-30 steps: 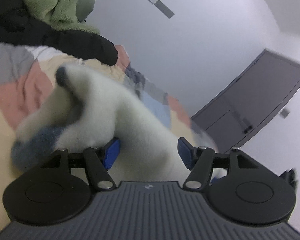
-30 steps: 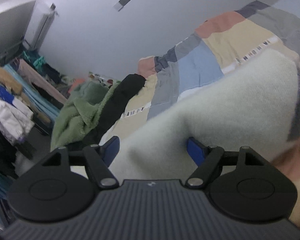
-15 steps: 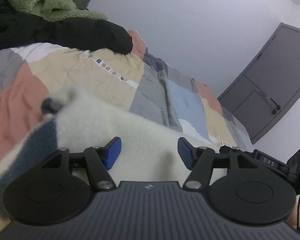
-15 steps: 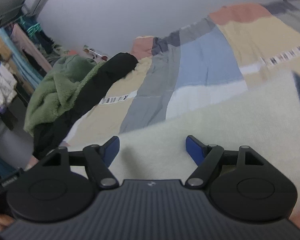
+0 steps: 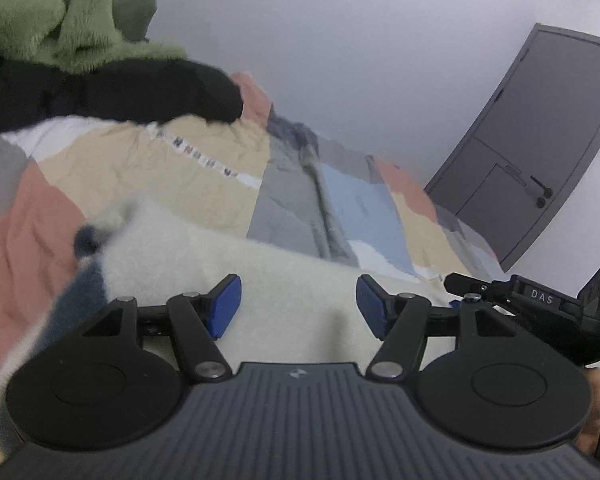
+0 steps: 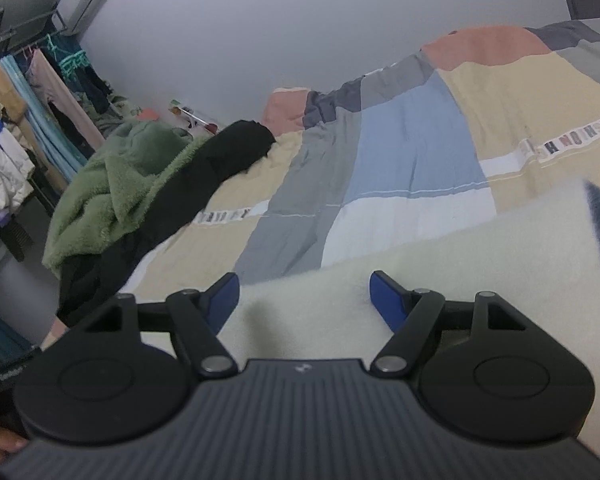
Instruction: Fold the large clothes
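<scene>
The fluffy cream fleece garment with dark blue trim point(image 5: 268, 276) lay spread on the patchwork bedspread point(image 5: 188, 172), at six o'clock in both views. The left gripper point(image 5: 298, 304) and right gripper point(image 6: 304, 300) stood apart over it, pinching nothing. A fold looked just laid; next, each probably needed a fresh edge to grasp.

The cream fleece garment point(image 5: 260, 276) blurs at its left end and runs out of frame below. The green fleece point(image 5: 56, 12) is cut by the top edge. The clothes rack point(image 6: 16, 120) is cropped left.
</scene>
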Demonstrator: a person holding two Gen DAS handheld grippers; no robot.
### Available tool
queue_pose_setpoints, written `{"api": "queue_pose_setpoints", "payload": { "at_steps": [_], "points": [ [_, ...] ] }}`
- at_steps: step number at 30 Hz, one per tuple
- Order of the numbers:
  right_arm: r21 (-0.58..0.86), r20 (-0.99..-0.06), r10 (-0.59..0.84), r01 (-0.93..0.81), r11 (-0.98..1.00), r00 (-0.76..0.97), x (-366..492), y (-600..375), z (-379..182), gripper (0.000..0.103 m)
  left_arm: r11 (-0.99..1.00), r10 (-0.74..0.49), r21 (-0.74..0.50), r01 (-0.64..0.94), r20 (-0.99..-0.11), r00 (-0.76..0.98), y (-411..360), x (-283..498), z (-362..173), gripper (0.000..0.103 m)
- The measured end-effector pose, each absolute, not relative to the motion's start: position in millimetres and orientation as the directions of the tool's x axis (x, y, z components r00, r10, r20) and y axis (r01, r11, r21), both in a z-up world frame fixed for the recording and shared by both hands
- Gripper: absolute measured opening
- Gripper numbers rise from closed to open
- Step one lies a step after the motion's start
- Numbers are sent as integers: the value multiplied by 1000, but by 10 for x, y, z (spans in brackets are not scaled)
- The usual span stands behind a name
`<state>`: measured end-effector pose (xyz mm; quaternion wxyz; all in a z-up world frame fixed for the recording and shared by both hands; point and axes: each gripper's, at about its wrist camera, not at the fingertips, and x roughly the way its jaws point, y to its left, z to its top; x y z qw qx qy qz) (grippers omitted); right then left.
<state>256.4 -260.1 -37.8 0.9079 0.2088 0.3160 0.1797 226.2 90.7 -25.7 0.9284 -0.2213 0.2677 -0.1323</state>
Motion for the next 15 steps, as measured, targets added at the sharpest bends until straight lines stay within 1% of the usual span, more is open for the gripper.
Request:
{"api": "queue_pose_setpoints", "payload": {
  "at_steps": [2, 4, 7, 8, 9, 10, 13, 15],
  "points": [
    [487, -487, 449, -194, 852, 749, 2516, -2670, -308, 74, 874, -343, -470, 121, -422, 839, 945, 2172, -172, 74],
    [452, -473, 419, -195, 870, 775, 2452, -2753, -223, 74, 883, -320, -456, 115, -405, 856, 1005, 2096, -97, 74],
    [379, -466, 335, -157, 912, 819, 2360, -2901, -114, 74, 901, -257, -429, 70, -395, 882, 1129, 2000, 0, 74],
    [367, -464, 314, -143, 919, 828, 2340, -2960, -93, 76, 905, -237, -422, 54, -394, 888, 1173, 1976, 26, 74],
    [357, -462, 294, -128, 925, 837, 2322, -3027, -75, 85, 910, -210, -413, 31, -394, 895, 1223, 1949, 49, 75],
    [346, -455, 266, -107, 932, 850, 2298, -3105, -61, 90, 916, -179, -400, 6, -397, 900, 1269, 1925, 69, 75],
    [307, -436, 177, -39, 951, 882, 2246, -3299, -38, 90, 925, -115, -376, -50, -405, 907, 1379, 1885, 90, 77],
    [326, -444, 161, -8, 945, 882, 2260, -3443, -70, 90, 925, -90, -372, -81, -420, 903, 1430, 1899, 64, 78]
  ]
}}
